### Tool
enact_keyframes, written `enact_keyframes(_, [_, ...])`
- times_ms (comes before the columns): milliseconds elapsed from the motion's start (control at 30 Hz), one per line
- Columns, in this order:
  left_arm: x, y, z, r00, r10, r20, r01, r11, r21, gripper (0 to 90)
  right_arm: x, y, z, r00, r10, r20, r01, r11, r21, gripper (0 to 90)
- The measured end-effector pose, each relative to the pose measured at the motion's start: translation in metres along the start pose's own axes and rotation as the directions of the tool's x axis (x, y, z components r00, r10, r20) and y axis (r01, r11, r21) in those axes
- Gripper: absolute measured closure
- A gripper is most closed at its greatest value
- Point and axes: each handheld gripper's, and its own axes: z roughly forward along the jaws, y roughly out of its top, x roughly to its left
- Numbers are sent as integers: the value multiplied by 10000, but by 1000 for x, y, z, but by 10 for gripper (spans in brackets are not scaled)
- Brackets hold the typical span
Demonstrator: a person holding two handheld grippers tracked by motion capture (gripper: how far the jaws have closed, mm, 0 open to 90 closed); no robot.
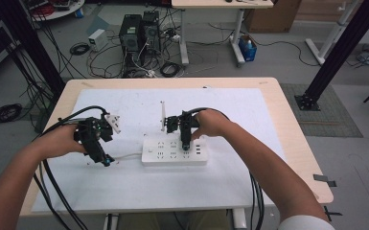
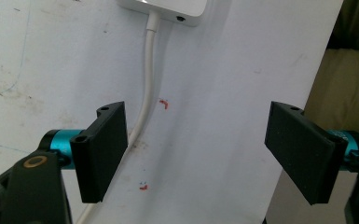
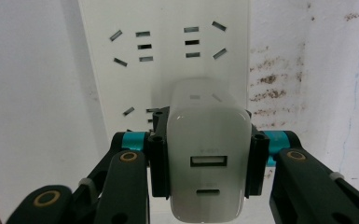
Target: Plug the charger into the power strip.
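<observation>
A white power strip (image 1: 172, 149) lies mid-table on a white mat (image 1: 124, 187). Its white cable (image 1: 127, 156) runs left toward my left gripper (image 1: 106, 160). In the left gripper view that gripper (image 2: 196, 140) is open just above the mat, with the cable (image 2: 147, 88) passing beside one jaw and a corner of the strip (image 2: 168, 8) beyond. My right gripper (image 1: 186, 143) points down onto the strip. The right gripper (image 3: 207, 140) is shut on a white USB charger (image 3: 208, 182), which is held against the strip's socket face (image 3: 168, 60). The charger's prongs are hidden.
The wooden table (image 1: 297, 139) ends close to the mat on every side. Small red marks (image 2: 164, 103) are drawn on the mat near the cable. Black gripper cables (image 1: 52, 191) trail off the front edge. Computer towers (image 1: 139, 31) and loose wiring sit on the floor beyond.
</observation>
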Motion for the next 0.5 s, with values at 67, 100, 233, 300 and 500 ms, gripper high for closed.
enact_keyframes(67, [-1, 0, 1, 10000, -76, 43, 76, 10000, 10, 214, 5, 1, 0, 9995, -84, 311, 81, 9999, 90, 627])
enact_keyframes(100, [0, 0, 0, 10000, -17, 22, 16, 10000, 74, 214, 12, 2, 1, 9972, -304, 682, 293, 9994, 169, 628])
enact_keyframes(233, [0, -1, -1, 10000, -35, -40, 35, 10000, -49, 214, 18, 3, 3, 9928, -501, 1085, 468, 9984, 332, 628])
enact_keyframes(300, [0, 0, 0, 10000, -63, -43, 62, 10000, -69, 214, 10, 1, 2, 9979, -201, 621, 192, 9997, 159, 627])
enact_keyframes(500, [-1, 1, 4, 10000, 31, 35, -32, 10000, 70, 214, 15, 0, 5, 9945, -303, 1007, 322, 9993, -174, 628])
